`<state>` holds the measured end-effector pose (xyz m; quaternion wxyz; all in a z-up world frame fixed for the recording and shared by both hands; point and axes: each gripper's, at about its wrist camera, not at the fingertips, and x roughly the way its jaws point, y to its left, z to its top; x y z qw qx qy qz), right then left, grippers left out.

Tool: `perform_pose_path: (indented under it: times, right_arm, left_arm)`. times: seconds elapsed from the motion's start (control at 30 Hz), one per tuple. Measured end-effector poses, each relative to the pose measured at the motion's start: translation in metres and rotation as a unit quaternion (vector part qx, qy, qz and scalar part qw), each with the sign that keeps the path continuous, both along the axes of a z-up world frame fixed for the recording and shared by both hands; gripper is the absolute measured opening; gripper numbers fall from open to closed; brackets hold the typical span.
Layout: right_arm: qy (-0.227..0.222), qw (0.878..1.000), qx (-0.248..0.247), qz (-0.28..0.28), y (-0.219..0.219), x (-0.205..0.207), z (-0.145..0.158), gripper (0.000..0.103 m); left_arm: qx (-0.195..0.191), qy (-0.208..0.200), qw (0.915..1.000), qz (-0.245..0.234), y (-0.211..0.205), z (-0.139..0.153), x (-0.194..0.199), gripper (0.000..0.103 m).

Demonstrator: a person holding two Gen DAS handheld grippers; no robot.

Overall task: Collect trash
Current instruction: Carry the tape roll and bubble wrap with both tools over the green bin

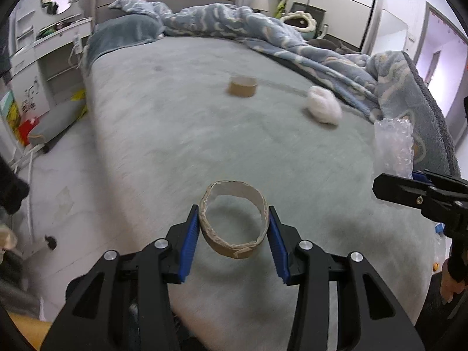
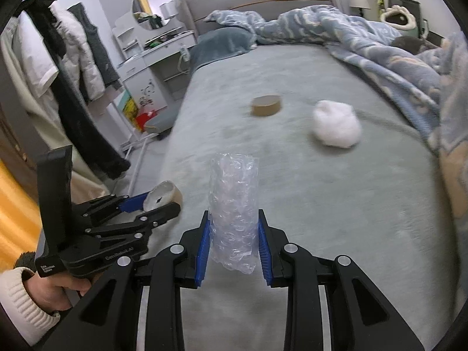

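Here the left gripper (image 1: 234, 231) is clamped on a cardboard ring (image 1: 233, 222), its blue pads (image 1: 188, 239) pressing the ring's two sides so that it is squeezed slightly oval. The ring is lifted clear of the grey bed (image 1: 175, 111), its open hole facing the camera. In the right wrist view this same gripper (image 2: 163, 201) shows at the near left, held by a hand (image 2: 58, 289) in a cream knitted sleeve (image 2: 20, 301).

The right gripper (image 2: 234, 245) is closed on a roll of bubble wrap (image 2: 234, 204), which stands upright between its blue pads (image 2: 203, 248) and rises well above them. From the left wrist view the wrap (image 1: 393, 146) sticks up at the right edge, above the black body of the right gripper (image 1: 415, 193).

Two more pieces lie farther off on the bed: a second cardboard ring (image 1: 242, 86), flat near the middle, and a white wad of fluff (image 1: 323, 108) to its right, apart from it. Beyond them a blue patterned blanket (image 1: 263, 29) is bunched along the far and right sides. Left of the bed stands a white dressing table (image 2: 146, 46) with a round mirror (image 2: 152, 5), and coats (image 2: 73, 58) hang nearer on the left.
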<state>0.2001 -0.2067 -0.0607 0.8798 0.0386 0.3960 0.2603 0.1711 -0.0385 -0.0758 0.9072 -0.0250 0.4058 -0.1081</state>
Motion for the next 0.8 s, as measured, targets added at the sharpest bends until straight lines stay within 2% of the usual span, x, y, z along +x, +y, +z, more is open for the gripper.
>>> perform_pose_path:
  times: [0.47,0.8]
  right_arm:
    - [0.001,0.998,-0.003,0.058,0.068,-0.024,-0.004,0.03]
    - [0.011,0.994,-0.007,0.106,0.12,-0.046,-0.012,0.03]
  left_arm:
    - [-0.007,0.055,0.9943,0.091,0.088,-0.03,-0.048,0.048]
    - [0.011,0.137,0.9816,0.133,0.139,-0.069,-0.063,0.048]
